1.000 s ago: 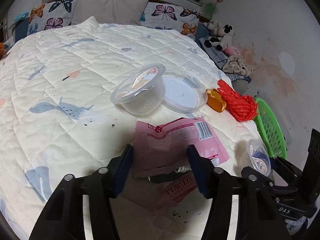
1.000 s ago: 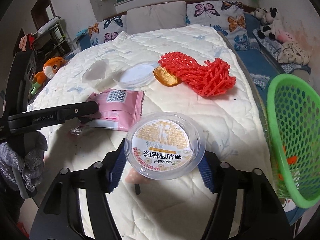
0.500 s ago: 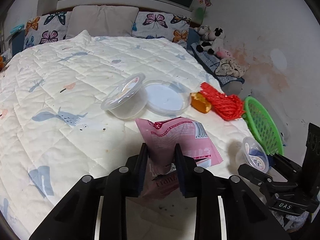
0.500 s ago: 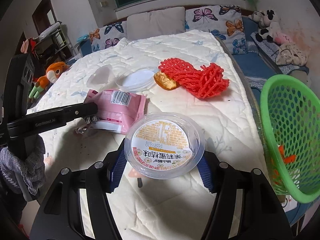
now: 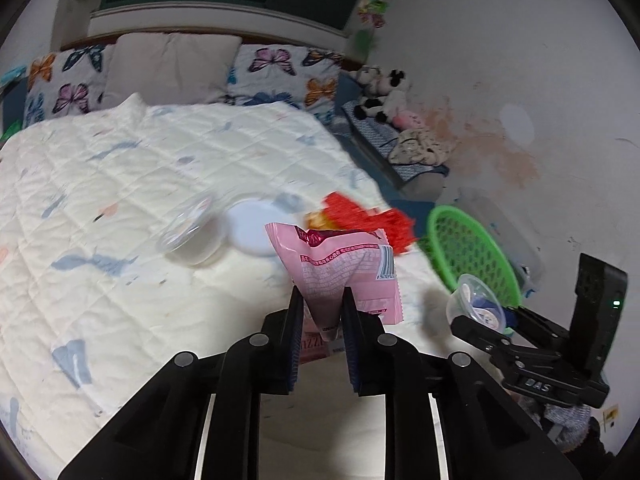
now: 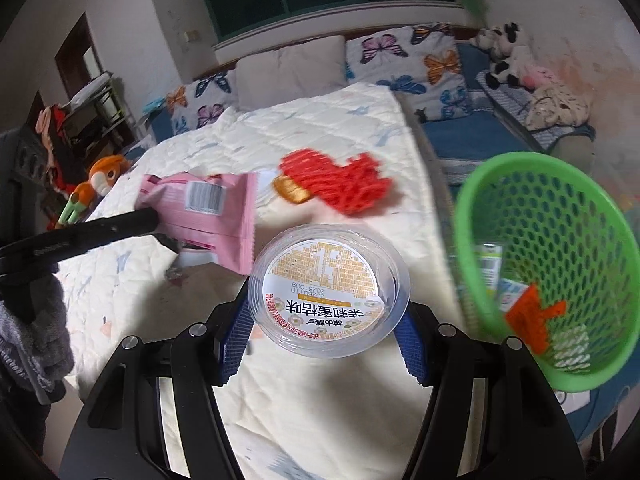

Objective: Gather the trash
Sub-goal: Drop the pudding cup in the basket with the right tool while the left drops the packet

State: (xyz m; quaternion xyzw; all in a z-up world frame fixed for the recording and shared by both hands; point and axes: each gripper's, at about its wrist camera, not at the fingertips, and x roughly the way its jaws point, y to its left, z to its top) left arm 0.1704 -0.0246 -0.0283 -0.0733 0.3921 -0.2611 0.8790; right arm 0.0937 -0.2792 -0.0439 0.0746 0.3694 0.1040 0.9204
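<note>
My left gripper (image 5: 320,300) is shut on a pink snack wrapper (image 5: 340,264) and holds it lifted above the bed; the wrapper also shows in the right wrist view (image 6: 204,208). My right gripper (image 6: 324,312) is shut on a clear plastic cup with a printed lid (image 6: 326,288), held above the bed's right edge beside the green basket (image 6: 560,376). In the left wrist view the cup (image 5: 476,304) sits in front of the basket (image 5: 468,248). On the quilt lie a red mesh net (image 6: 340,180), an orange piece (image 6: 292,190), an empty clear cup (image 5: 192,232) and a white lid (image 5: 252,228).
The basket holds several scraps, one of them orange (image 6: 532,316). Butterfly pillows (image 5: 276,76) line the headboard. Plush toys (image 5: 384,92) lie on a blue mattress by the stained wall. A shelf and an orange plush (image 6: 102,176) stand left of the bed.
My left gripper closed on the pink wrapper and lifted it off the quilt. My right gripper carried the lidded cup up and toward the green basket.
</note>
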